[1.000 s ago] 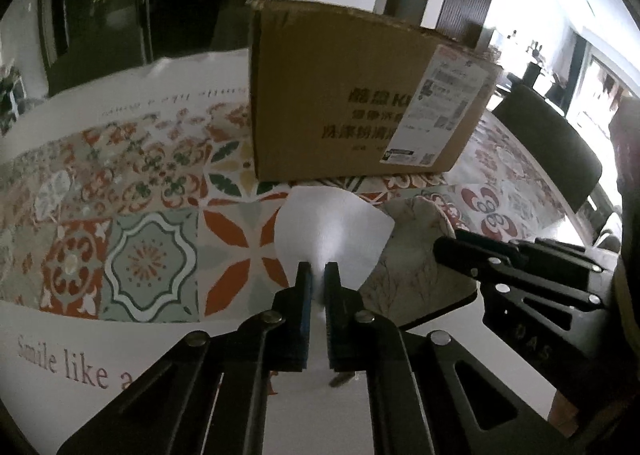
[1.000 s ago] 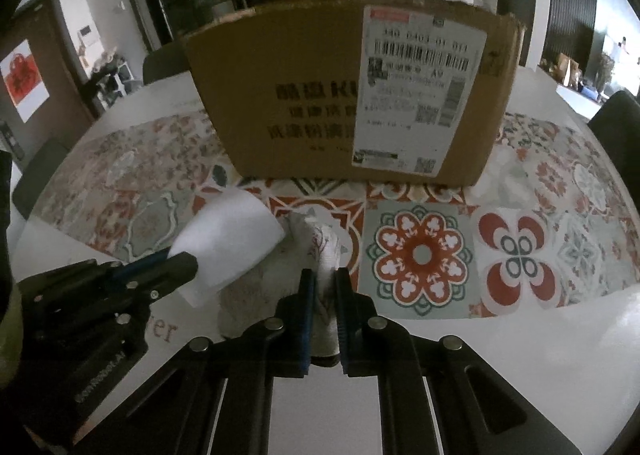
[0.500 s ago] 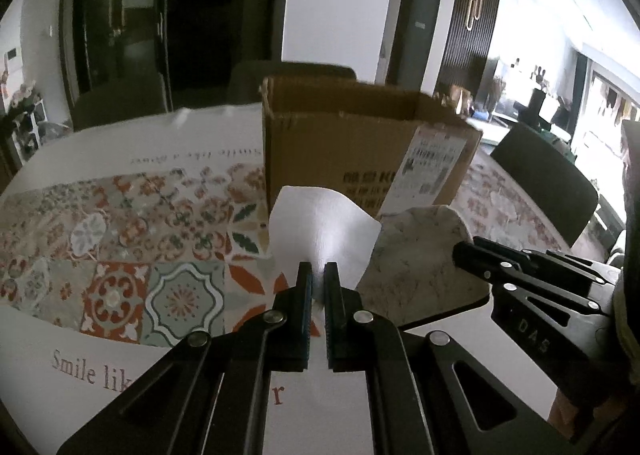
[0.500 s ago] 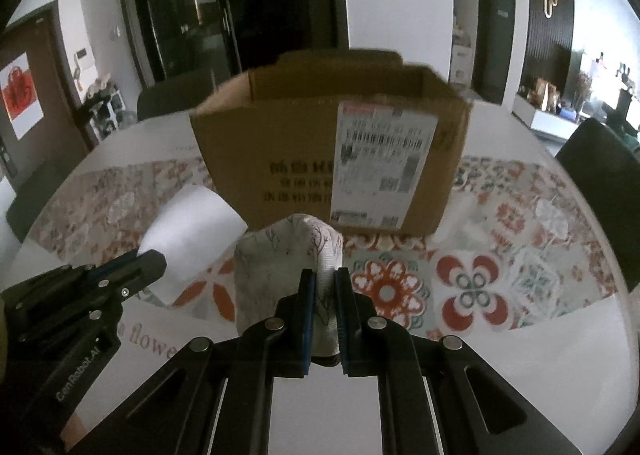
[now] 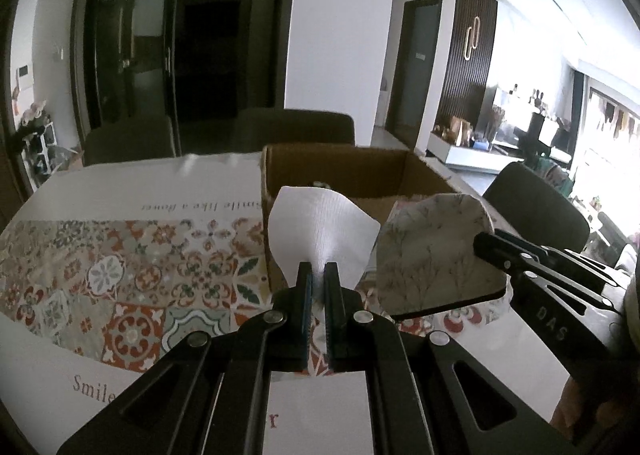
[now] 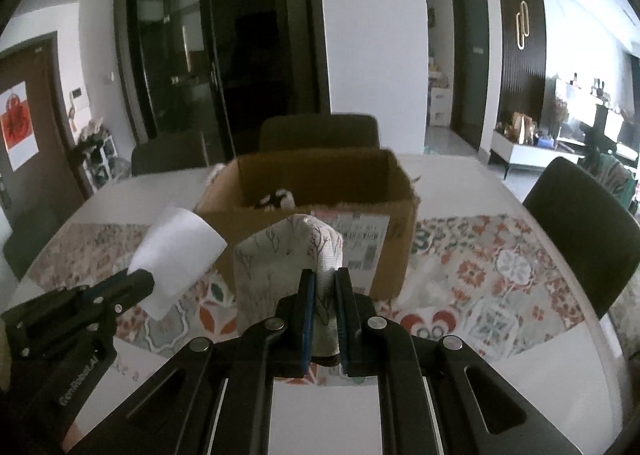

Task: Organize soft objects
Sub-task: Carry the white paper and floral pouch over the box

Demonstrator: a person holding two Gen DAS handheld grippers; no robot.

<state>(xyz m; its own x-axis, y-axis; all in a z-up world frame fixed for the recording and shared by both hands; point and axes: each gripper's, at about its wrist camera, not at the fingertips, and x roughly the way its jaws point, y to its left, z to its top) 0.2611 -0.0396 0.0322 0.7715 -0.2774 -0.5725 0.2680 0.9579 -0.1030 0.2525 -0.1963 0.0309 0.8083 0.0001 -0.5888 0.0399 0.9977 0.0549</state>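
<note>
as seen from the left wrist, the left gripper (image 5: 315, 277) is clamped on the edge of a white cloth (image 5: 320, 231), light and limp, lifted before the cardboard box (image 5: 340, 171); from the right wrist, the right gripper (image 6: 323, 287) pinches a patterned cloth (image 6: 280, 255), its lower fold hidden, while the dark thing in the box is unclear

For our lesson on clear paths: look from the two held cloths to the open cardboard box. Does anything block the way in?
Nothing visible does. The white cloth in the left tongs and the branch-printed cloth in the right tongs hang just before the brown cardboard box, whose top is open. A small black-and-white item lies inside.
</note>
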